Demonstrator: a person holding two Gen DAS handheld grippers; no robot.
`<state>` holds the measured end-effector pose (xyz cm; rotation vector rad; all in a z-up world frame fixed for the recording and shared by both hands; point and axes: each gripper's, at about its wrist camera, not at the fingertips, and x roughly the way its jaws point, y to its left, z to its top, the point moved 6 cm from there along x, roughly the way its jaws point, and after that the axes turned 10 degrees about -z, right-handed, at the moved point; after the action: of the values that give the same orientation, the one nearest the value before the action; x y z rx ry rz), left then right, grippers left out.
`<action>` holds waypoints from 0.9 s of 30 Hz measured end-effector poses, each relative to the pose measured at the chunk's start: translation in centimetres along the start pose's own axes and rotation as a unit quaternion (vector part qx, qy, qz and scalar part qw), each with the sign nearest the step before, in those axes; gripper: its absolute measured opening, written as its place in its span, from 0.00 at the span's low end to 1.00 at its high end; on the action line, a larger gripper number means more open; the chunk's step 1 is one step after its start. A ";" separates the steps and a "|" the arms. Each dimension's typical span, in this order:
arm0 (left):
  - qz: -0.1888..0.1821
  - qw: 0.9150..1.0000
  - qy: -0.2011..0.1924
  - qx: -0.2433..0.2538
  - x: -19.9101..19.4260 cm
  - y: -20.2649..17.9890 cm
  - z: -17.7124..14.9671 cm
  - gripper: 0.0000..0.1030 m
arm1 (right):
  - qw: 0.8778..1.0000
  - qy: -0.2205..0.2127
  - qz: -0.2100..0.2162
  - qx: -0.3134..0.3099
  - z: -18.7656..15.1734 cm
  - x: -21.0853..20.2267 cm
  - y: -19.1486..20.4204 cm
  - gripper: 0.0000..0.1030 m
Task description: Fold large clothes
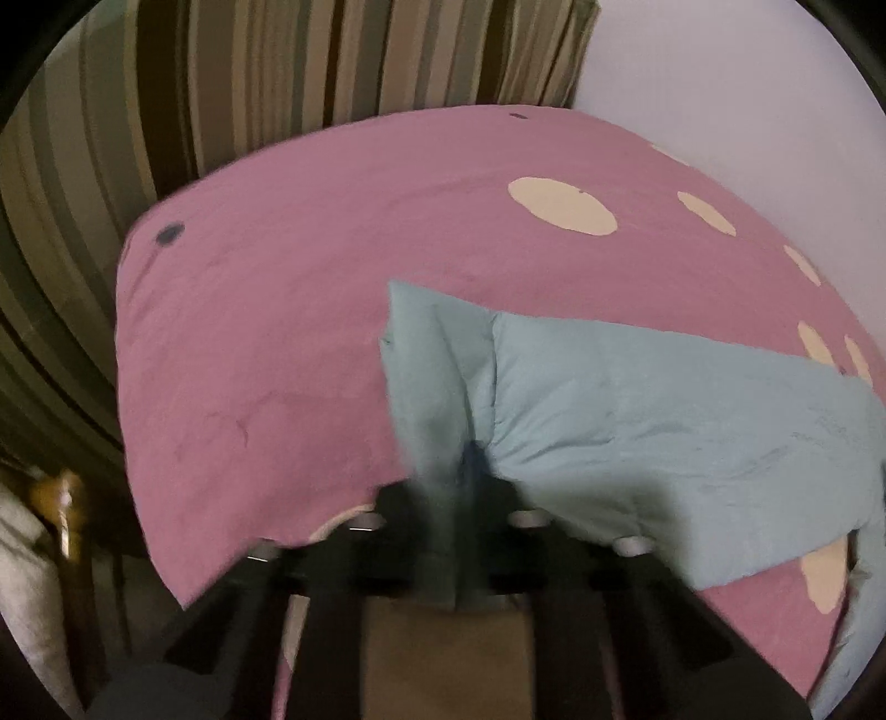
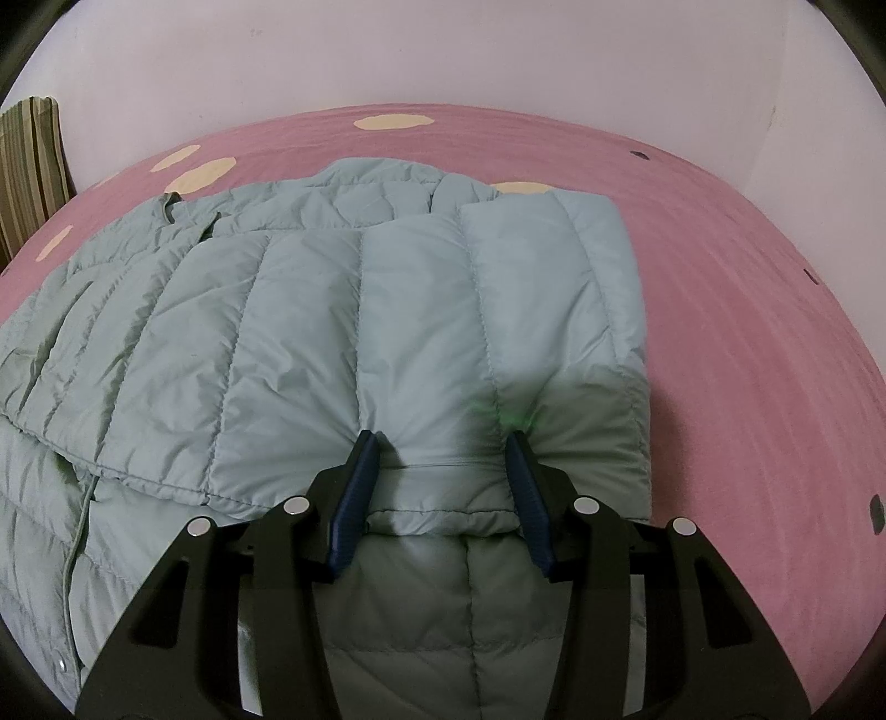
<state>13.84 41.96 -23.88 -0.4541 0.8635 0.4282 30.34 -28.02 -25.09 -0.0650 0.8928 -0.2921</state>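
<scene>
A pale blue-green quilted puffer jacket (image 2: pixel 310 310) lies spread on a pink bed sheet (image 2: pixel 747 332). One part is folded over the body. My right gripper (image 2: pixel 443 437) is open, its blue pads (image 2: pixel 357 482) pressing on the jacket at a folded edge, with fabric lying between them. In the left wrist view, my left gripper (image 1: pixel 462 471) is shut on a bunched fold of the jacket (image 1: pixel 637 421) and holds it lifted above the sheet (image 1: pixel 266 332).
The sheet has cream spots (image 1: pixel 559 205) and small dark dots (image 1: pixel 169 234). A striped curtain (image 1: pixel 166 99) hangs behind the bed's left side. A pale wall (image 2: pixel 443 50) runs behind the bed. The bed's edge (image 1: pixel 149 526) drops off at the lower left.
</scene>
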 end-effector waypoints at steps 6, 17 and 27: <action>0.001 0.999 -0.027 0.022 -1.6 -2.8 1.1 0.04 | 1.000 0.000 0.002 0.001 0.0 0.0 0.0 0.46; -0.011 0.986 -0.055 0.155 -3.8 -17.7 1.6 0.04 | 1.000 -0.001 0.006 0.007 0.0 -0.1 -0.1 0.47; -0.097 0.964 -0.036 0.244 -3.9 -34.5 -2.6 0.04 | 1.000 -0.001 0.012 0.014 0.0 -0.1 -0.1 0.47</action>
<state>28.27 11.52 -15.18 -0.0628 0.8117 0.0425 30.21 -28.06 -25.00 -0.0280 0.8858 -0.2826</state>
